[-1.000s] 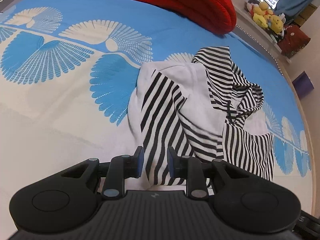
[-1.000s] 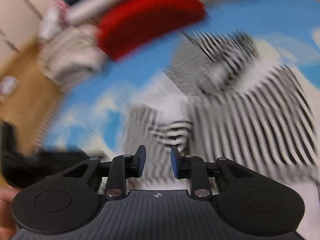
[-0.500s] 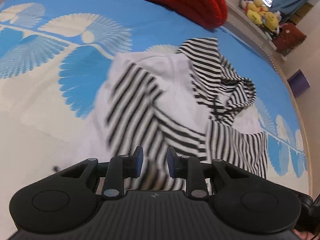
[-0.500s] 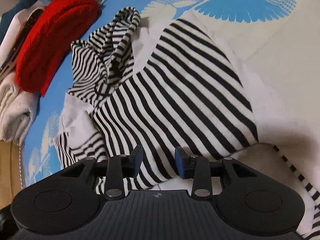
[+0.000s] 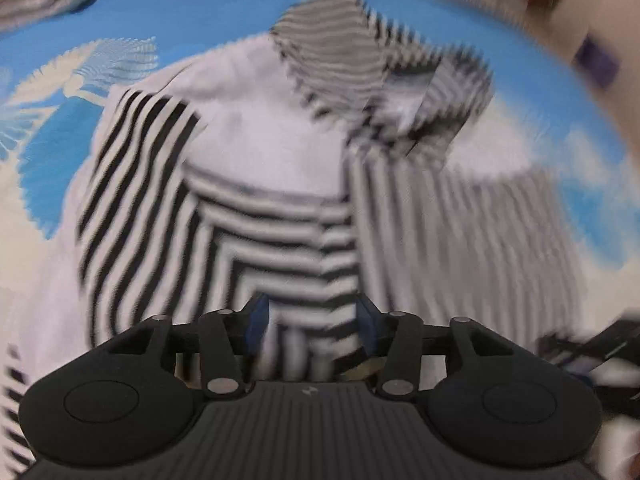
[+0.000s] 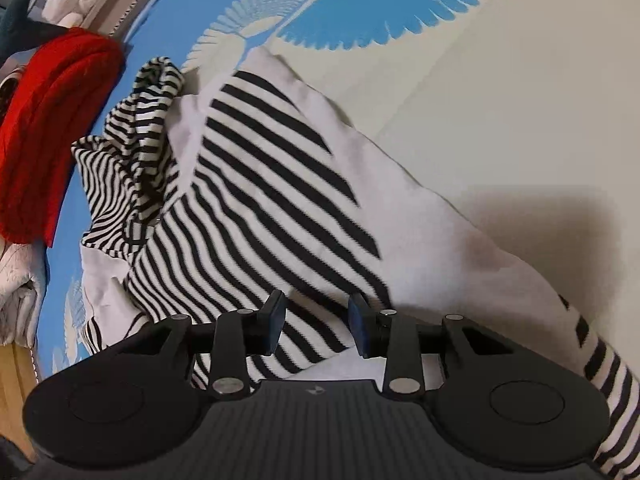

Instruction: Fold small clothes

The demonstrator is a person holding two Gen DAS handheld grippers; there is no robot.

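Get both claws low on the stripy top

The crumpled black-and-white striped knit top [image 6: 256, 216] lies on the blue-and-cream patterned bed [image 6: 500, 128]. Your left claw [image 5: 312, 326] has just spread wider; your right claw [image 6: 316, 330] hangs spread too. Both pinch nothing, so dip to an edge first.

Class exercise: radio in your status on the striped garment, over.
Left gripper just opened, right gripper open, both over cloth. Striped garment crumpled, unfolded. Red knit beside it, clear of grippers.

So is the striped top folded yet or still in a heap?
Still in a heap: the striped top lies rumpled on the blue bedspread, stripes running several ways.
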